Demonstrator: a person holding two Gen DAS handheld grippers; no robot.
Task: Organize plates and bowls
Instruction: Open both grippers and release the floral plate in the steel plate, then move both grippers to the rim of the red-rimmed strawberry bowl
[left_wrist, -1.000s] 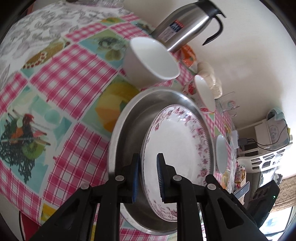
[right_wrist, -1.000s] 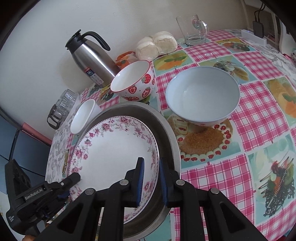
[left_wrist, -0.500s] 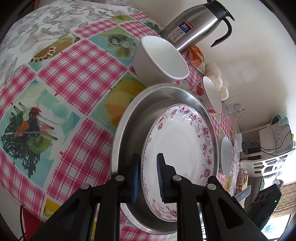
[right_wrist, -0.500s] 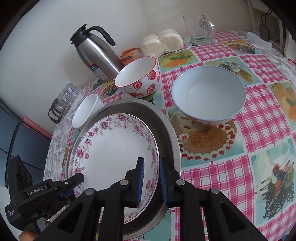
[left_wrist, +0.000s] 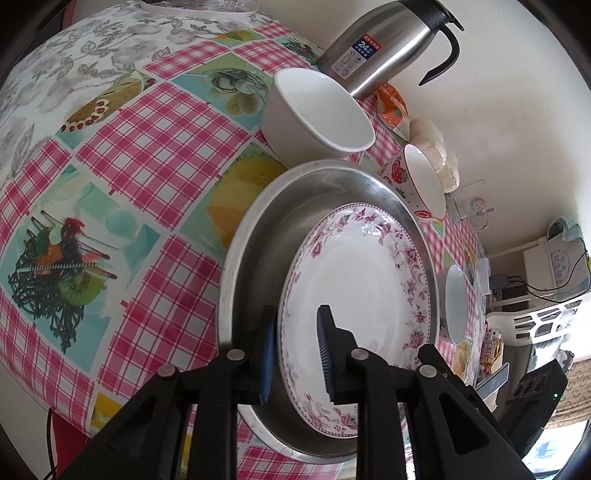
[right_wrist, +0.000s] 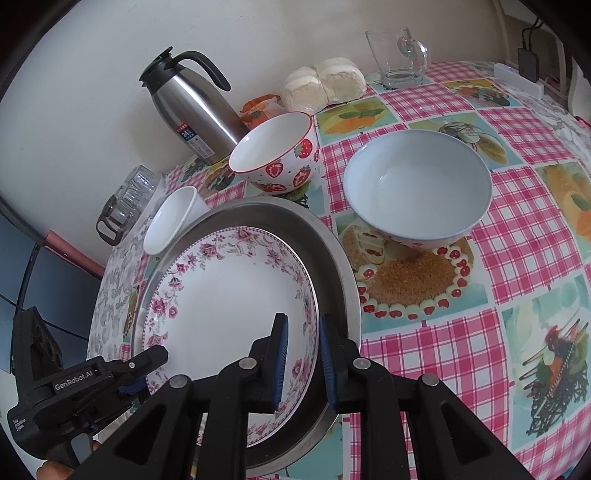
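A white plate with a pink floral rim (left_wrist: 362, 295) (right_wrist: 229, 295) lies in a wide steel pan (left_wrist: 258, 258) (right_wrist: 332, 251) on the checked tablecloth. My left gripper (left_wrist: 296, 325) straddles the plate's near rim. Its jaws are opening, and the blue pads stand just off the rim. From the opposite side, my right gripper (right_wrist: 301, 332) is shut on the plate's rim. Around the pan stand a plain white bowl (left_wrist: 317, 114) (right_wrist: 170, 221), a strawberry-patterned bowl (left_wrist: 421, 184) (right_wrist: 277, 147) and a pale blue bowl (right_wrist: 417, 188).
A steel thermos (right_wrist: 188, 107) stands by the wall behind the bowls, with white buns (right_wrist: 325, 83) and a glass mug (right_wrist: 399, 55) further right. A glass jar (right_wrist: 125, 199) lies at the table's left edge. A hand holds the left gripper's handle.
The left gripper's pads have spread apart from the plate's rim. The right gripper's grip looks the same, and the plate stays in the pan.
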